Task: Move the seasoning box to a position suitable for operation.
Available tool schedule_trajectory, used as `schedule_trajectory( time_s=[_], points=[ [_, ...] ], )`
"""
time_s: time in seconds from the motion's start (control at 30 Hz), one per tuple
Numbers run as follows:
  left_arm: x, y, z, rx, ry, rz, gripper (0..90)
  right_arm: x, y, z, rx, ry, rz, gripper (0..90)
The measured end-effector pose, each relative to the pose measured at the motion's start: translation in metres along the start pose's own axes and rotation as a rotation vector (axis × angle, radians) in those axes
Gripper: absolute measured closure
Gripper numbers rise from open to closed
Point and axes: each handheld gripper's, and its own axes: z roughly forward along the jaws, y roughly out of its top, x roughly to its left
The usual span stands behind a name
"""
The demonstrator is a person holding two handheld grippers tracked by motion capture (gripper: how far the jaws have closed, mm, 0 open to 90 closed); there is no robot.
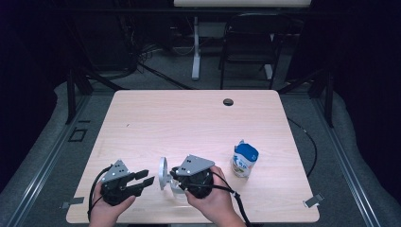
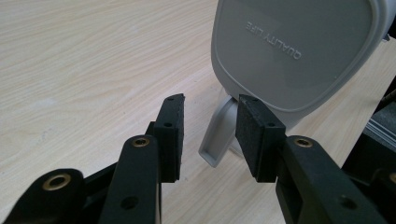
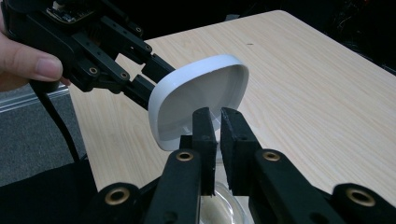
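Mirror (image 1: 162, 173), lower centre of frame, is pinched at its stem by the right claw (image 3: 217, 122); left claw (image 2: 208, 122) gapes apart beside it. Loosen now and it may topple onto the table (image 1: 189, 118).

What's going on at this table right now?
A person at a wooden table holds a hand-held gripper in each hand. The right hand-held gripper is clamped on the thin stem of a small white stand mirror, holding it tilted just above the table. The left hand-held gripper sits open just behind the mirror's grey back, not touching it. A blue-and-white carton stands off to the right.
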Motion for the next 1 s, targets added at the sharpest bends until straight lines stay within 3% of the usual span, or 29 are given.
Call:
schedule_trajectory(
  time_s=[0.47,0.67,0.9,1.0],
  points=[
    [0.004,-0.001,0.000,0.010,0.009,-0.003,62.0,-0.005,-0.018,-0.012,0.012,-0.029,0.020,72.4],
    [0.007,-0.003,0.001,0.001,0.015,-0.023,59.9,-0.007,-0.030,-0.019,0.015,-0.066,0.049,62.2],
    [0.011,-0.004,-0.001,-0.006,0.027,-0.036,58.5,-0.010,-0.044,-0.028,0.000,-0.098,0.054,61.1],
    [0.014,-0.005,-0.002,-0.010,0.031,-0.046,58.1,-0.014,-0.050,-0.035,-0.005,-0.137,0.065,56.4]
  ],
)
